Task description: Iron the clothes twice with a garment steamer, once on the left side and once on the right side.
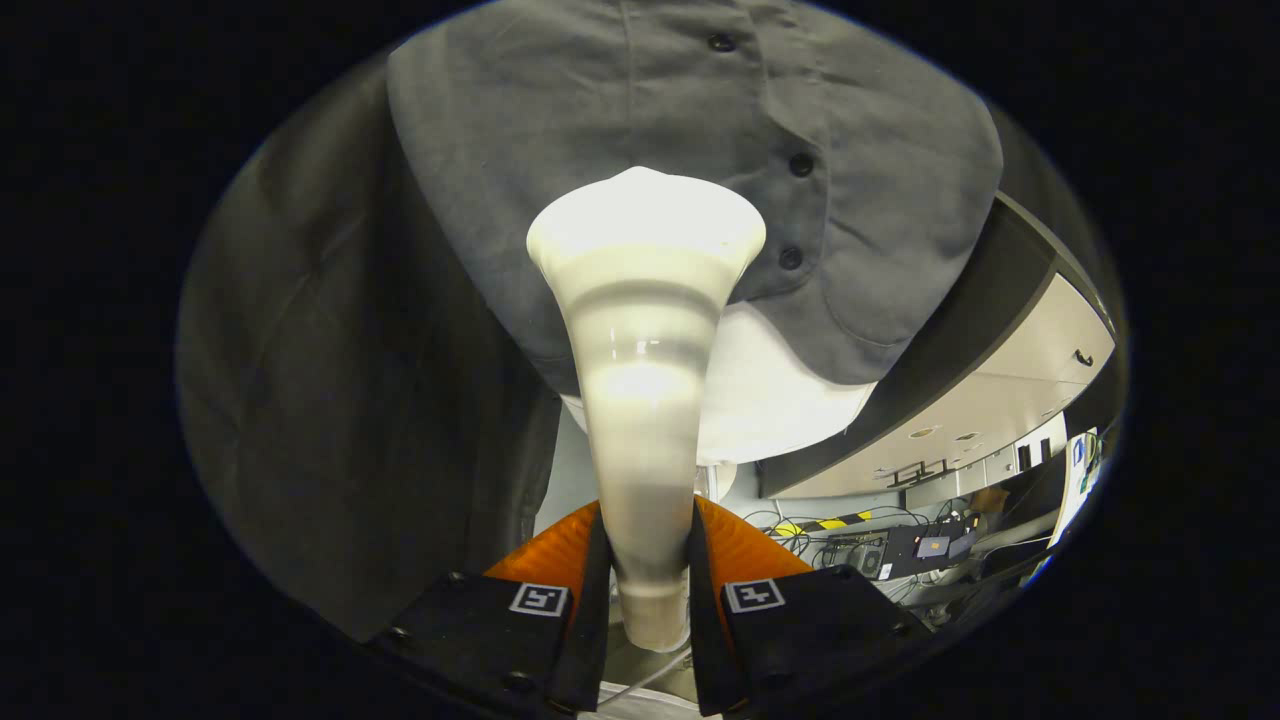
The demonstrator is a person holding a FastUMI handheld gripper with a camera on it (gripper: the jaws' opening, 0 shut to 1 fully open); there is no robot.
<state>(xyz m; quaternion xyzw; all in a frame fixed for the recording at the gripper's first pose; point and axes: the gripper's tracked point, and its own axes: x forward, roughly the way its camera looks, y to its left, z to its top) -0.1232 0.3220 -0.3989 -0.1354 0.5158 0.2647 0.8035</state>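
- Steamer [640,400] sits clamped between your gripper's [648,590] fingers: both press on its narrow handle, one on each flank, and the flared head points away from you at the shirt [700,130].
- That low grip on the handle leaves the wide head free, so you can lay its face flat on the cloth.
- Shirt hangs just beyond the head, grey, with its button placket [800,165] a little to the right of the head; the head looks close to the fabric, but you cannot tell whether it touches.
- Below the shirt's hem a white underlayer [790,390] shows behind the steamer's neck.
- Judging by the placket, your head is over the panel left of the buttons, which suits a pass on that side.
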